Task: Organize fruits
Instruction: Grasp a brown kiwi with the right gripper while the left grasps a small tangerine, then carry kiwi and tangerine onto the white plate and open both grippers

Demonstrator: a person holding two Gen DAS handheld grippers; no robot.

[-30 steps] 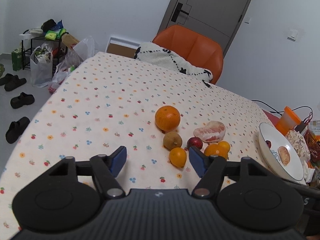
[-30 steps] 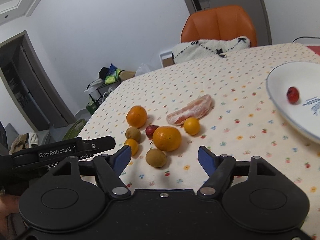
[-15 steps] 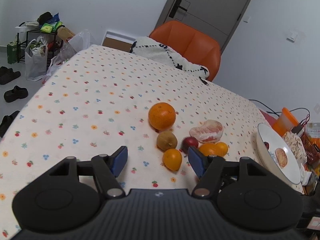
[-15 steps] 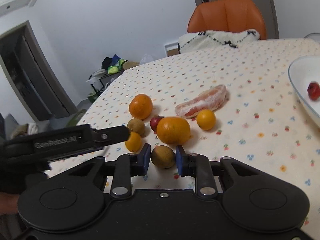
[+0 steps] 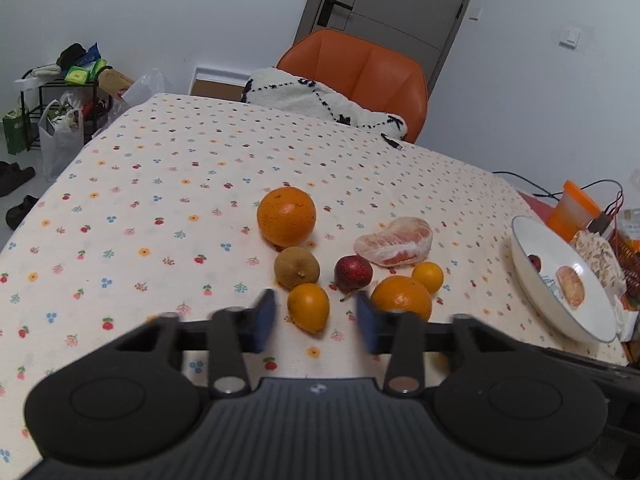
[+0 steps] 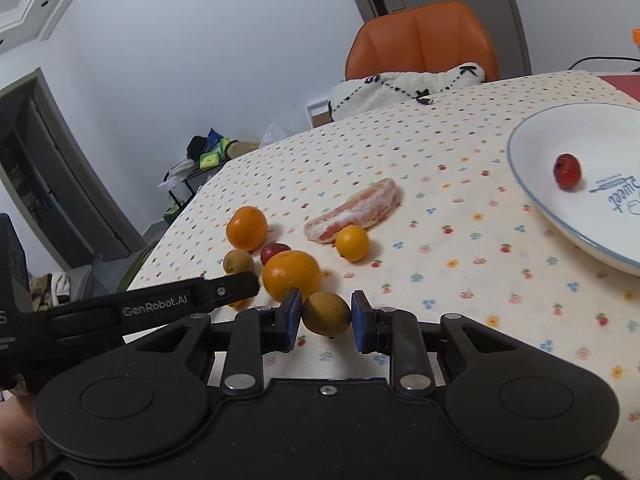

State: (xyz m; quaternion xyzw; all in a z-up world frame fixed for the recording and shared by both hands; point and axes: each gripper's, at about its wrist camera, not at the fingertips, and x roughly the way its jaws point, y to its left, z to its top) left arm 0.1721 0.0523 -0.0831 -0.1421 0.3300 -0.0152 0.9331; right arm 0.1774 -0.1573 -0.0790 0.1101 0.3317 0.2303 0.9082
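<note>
Orange chair [image 5: 360,76] with white throw at table's [image 5: 160,168] far edge. My right gripper [image 6: 326,314] is clamped on a brown, dull-skinned kiwi [image 6: 326,314], mid-table, large orange [image 6: 291,274] just behind. My left gripper [image 5: 316,320] gapes wide around a small orange [image 5: 308,307]. White plate [image 6: 540,200], right edge: 1 red fruit [image 6: 567,171].

Tablecloth [image 5: 160,184]: matt printed cloth. Plate [image 6: 532,184]: glossy glazed ceramic. Chair [image 5: 360,76]: smooth orange leather-look. Right gripper [image 6: 325,315]: matt black plastic, blue pads.
</note>
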